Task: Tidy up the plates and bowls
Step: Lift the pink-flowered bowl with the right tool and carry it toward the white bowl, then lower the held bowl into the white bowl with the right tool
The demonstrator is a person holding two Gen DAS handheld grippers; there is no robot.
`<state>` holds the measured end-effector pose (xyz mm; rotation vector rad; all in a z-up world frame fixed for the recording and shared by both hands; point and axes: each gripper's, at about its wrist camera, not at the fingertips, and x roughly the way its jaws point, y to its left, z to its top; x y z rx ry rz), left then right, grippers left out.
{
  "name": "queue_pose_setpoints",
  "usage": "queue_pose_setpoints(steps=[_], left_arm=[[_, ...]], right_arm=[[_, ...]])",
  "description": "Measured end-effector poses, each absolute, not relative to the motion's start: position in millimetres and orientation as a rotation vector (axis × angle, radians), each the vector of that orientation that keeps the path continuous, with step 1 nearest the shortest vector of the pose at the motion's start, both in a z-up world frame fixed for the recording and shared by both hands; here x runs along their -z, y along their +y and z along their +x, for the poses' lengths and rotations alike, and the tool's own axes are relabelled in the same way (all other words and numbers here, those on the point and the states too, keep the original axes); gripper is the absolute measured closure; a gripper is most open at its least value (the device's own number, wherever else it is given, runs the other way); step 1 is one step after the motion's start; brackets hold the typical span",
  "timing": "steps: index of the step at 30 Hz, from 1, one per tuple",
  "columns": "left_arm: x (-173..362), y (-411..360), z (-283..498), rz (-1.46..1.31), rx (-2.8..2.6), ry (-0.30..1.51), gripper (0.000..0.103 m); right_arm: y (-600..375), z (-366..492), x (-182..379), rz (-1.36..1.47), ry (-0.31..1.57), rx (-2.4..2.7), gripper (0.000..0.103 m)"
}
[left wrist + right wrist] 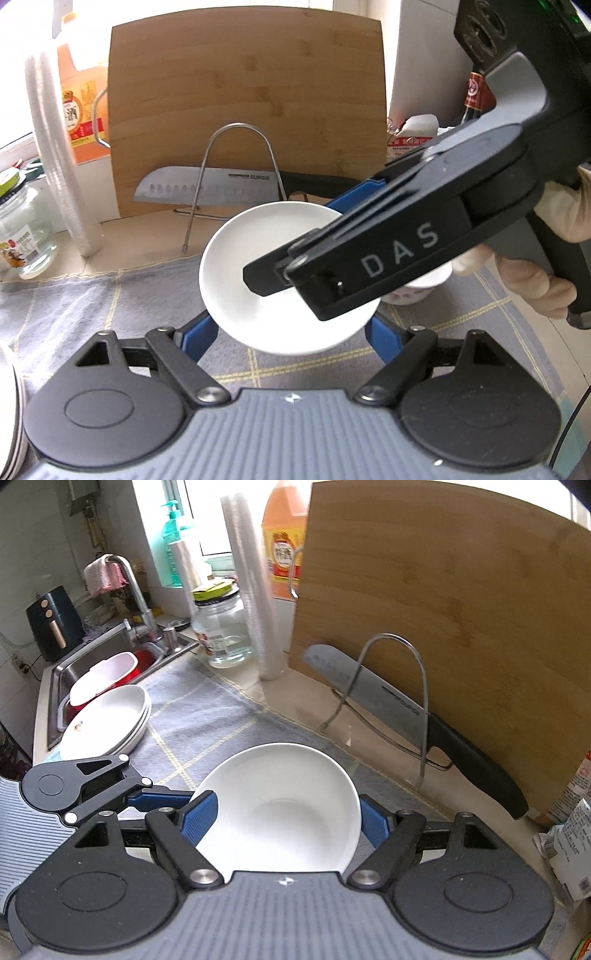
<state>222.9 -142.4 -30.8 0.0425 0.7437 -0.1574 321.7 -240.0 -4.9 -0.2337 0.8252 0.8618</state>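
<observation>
Blue-padded left tongs and right tongs both clenched on one small white dish, held above grey checked cloth on table; stacked plates beside sink; knife against bamboo board.

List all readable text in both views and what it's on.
"SUPOR": on the blade of the knife leaning against the cutting board.
"DAS": on the finger arm of the right gripper, left wrist view.
Orange bottle: label has one legible Chinese character, "酒"; the rest is too blurred.
Glass jar: label and barcode too small to read.
Packets at the right edge: print too blurred.
</observation>
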Motion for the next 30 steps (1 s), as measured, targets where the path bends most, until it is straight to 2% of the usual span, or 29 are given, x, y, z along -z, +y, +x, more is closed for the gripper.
queue_pose_setpoints(steps=[30], left_arm=[[15.1,-102.5,131.0,0.04,0.09,0.744,0.017]], right_arm=[[-196.6,236.1,-2.6,-0.244,0.819,-0.954,0.018]])
